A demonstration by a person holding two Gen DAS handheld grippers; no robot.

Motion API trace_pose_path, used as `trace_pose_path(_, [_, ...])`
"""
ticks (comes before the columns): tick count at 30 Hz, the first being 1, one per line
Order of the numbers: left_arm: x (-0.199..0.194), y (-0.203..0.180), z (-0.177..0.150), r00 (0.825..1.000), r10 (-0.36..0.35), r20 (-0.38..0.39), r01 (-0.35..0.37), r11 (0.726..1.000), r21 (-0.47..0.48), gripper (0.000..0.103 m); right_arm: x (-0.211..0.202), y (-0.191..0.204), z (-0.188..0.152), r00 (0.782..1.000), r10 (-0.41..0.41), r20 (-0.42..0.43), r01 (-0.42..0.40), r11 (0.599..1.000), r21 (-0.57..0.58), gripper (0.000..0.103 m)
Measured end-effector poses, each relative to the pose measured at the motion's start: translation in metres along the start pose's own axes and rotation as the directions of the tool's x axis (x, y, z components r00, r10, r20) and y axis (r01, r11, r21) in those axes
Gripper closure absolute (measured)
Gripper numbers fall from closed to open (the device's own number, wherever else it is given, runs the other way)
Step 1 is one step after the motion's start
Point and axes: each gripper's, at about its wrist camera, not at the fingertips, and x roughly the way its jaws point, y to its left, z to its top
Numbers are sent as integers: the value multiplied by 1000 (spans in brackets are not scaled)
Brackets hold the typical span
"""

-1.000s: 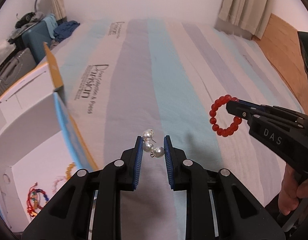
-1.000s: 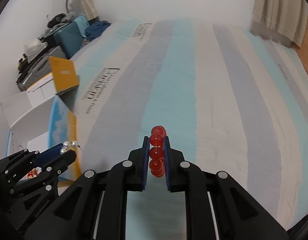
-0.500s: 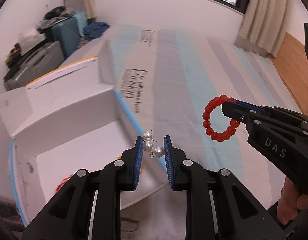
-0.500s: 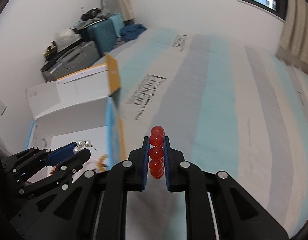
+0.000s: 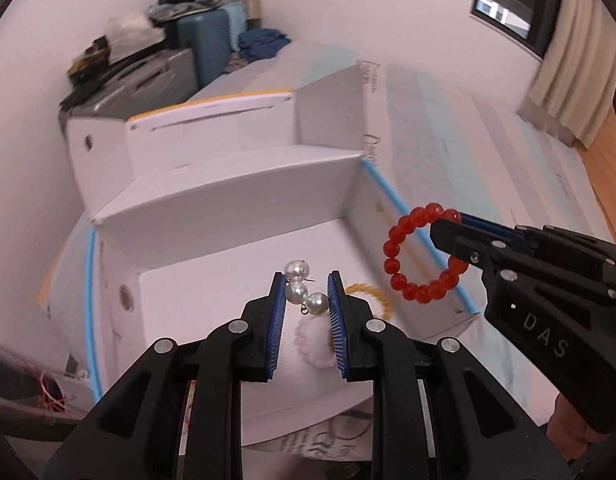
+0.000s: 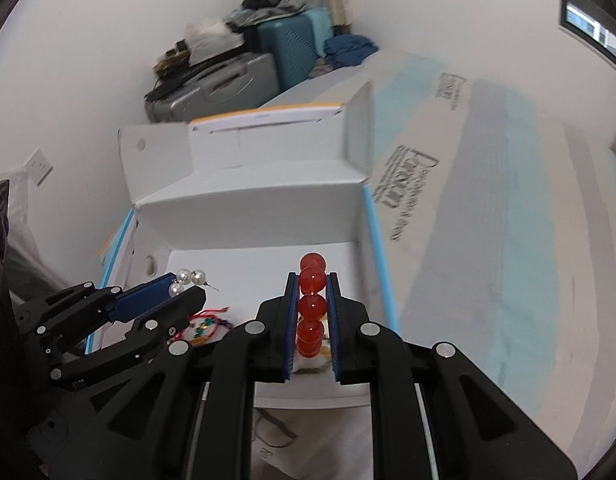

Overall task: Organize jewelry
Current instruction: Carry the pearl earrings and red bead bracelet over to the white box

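My left gripper is shut on a pearl earring of three white beads, also seen from the side as the pearl earring in the left gripper. My right gripper is shut on a red bead bracelet; in the left wrist view the red bead bracelet hangs as a ring from the right gripper. Both hover over an open white cardboard box. On its floor lie a yellow bead bracelet, a pale pink fluffy piece and a red cord bracelet.
The box stands on a striped bed cover next to the white wall. Suitcases with clothes piled on top stand at the far corner. A curtain and wooden floor show at the right.
Both grippers have swept left from over the striped bed to over the open box, still holding the earring and the bracelet. The box's inside now fills the view.
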Motion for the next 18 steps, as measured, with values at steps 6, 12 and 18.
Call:
trace_pose_path(6, [19, 34, -15, 998, 16, -63, -19, 999, -48, 82, 34, 25, -4, 998, 8, -69, -10, 999, -32, 90])
trace_pose_path(12, [49, 54, -31, 988, 15, -156, -28, 996, -79, 82, 73, 30, -14, 988, 6, -155, -11, 999, -33, 90])
trace_pose_path(18, [76, 65, -44, 969, 25, -247, -49, 995, -91, 82, 102, 30, -22, 977, -8, -214, 0, 999, -33, 90])
